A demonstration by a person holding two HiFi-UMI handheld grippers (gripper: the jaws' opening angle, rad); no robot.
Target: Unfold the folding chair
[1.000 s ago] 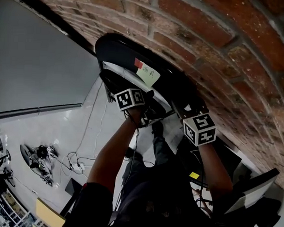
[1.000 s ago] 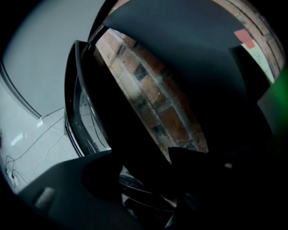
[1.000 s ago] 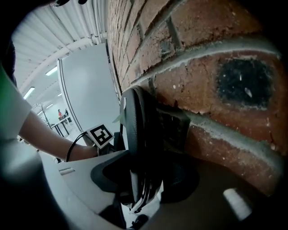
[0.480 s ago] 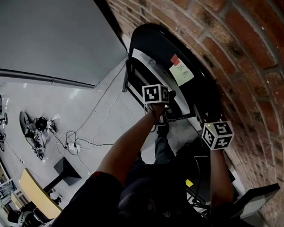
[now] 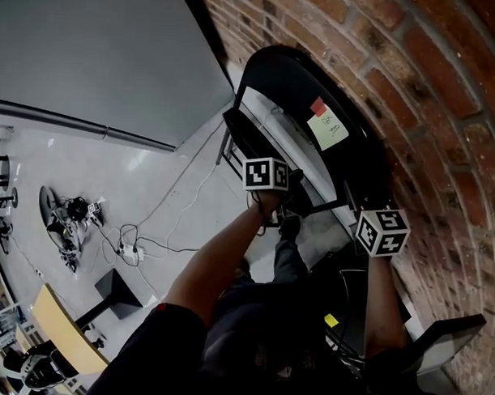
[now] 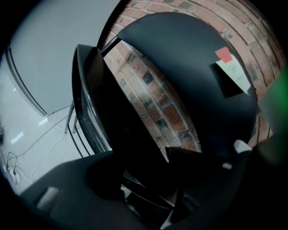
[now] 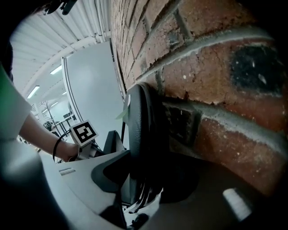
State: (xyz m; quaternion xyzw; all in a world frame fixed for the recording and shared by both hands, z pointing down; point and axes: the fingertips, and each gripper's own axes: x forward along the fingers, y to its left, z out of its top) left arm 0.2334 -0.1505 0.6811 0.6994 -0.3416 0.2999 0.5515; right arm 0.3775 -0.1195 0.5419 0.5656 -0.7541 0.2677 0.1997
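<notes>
The black folding chair (image 5: 304, 85) leans against the brick wall, with a pale green note and red tag (image 5: 326, 125) on its backrest. My left gripper (image 5: 282, 188) is shut on the edge of the seat panel (image 6: 96, 112); its jaws have closed a little within the last second with the seat between them. In the left gripper view the seat stands apart from the backrest (image 6: 193, 85), and bricks show through the gap. My right gripper (image 7: 148, 179) is shut on the backrest's rim (image 7: 137, 130), close to the wall. Its marker cube (image 5: 382, 231) shows at the right of the head view.
The brick wall (image 5: 446, 94) runs right behind the chair. A grey panel (image 5: 90, 57) stands to the left. Cables and a power strip (image 5: 128, 249) lie on the pale floor beside a small black device (image 5: 64, 227). Dark equipment (image 5: 437, 345) sits at the lower right.
The head view has swung, so the chair now sits further right. My left gripper has drawn the seat edge slightly away from the backrest. The right gripper keeps its hold on the rim.
</notes>
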